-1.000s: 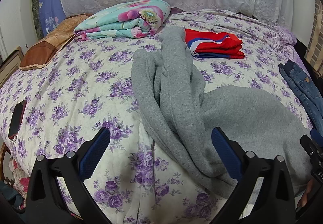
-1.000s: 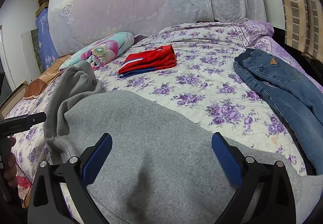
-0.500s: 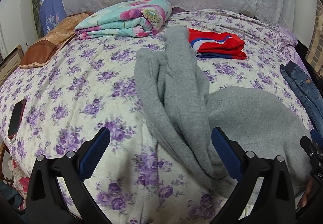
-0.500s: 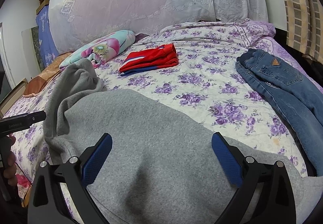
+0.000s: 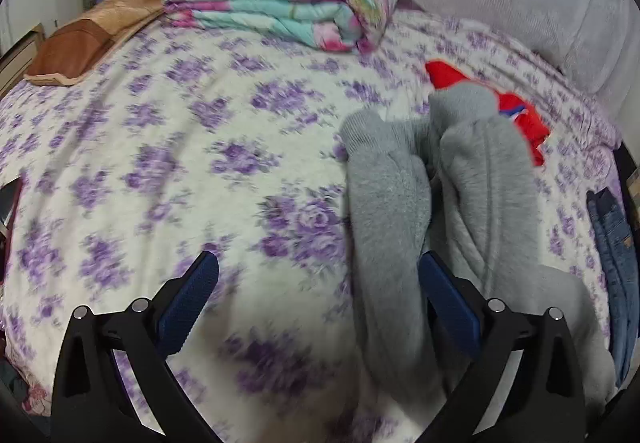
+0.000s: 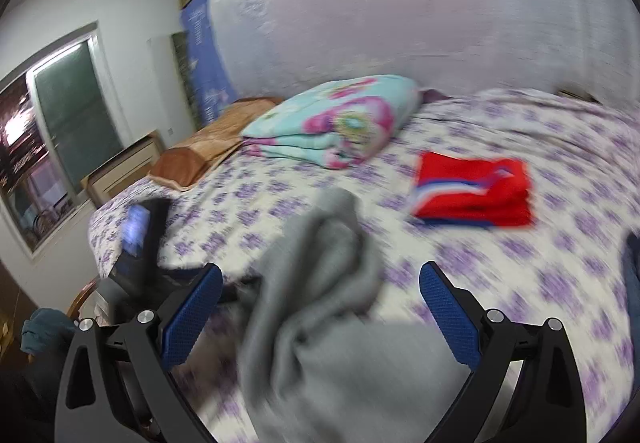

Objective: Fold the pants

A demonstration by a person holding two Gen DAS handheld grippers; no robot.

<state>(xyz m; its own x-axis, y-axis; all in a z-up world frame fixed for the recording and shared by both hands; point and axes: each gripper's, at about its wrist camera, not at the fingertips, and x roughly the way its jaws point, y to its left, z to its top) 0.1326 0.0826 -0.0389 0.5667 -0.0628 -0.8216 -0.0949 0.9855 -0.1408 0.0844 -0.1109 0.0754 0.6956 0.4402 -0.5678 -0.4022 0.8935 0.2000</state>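
On the floral bed (image 5: 168,147) the grey pants (image 5: 404,203) lie bunched, legs running toward one o'clock beside a red folded garment (image 6: 474,189). Left gripper (image 5: 318,303) fingers (image 5: 188,301) spread wide, holding nothing, the right-hand one against the fabric. Right gripper (image 6: 320,313) fingers (image 6: 450,313) equally wide, empty, over the grey cloth.

Plain heather-grey pants (image 5: 472,179), white bedspread (image 5: 168,147) printed with purple roses, folded quilt (image 5: 288,3) in turquoise with pink florals, red garment (image 6: 474,189) with blue and white stripes, blue denim jeans (image 5: 616,243), tan-brown pillow (image 5: 100,27), blue finger pads (image 6: 192,309).
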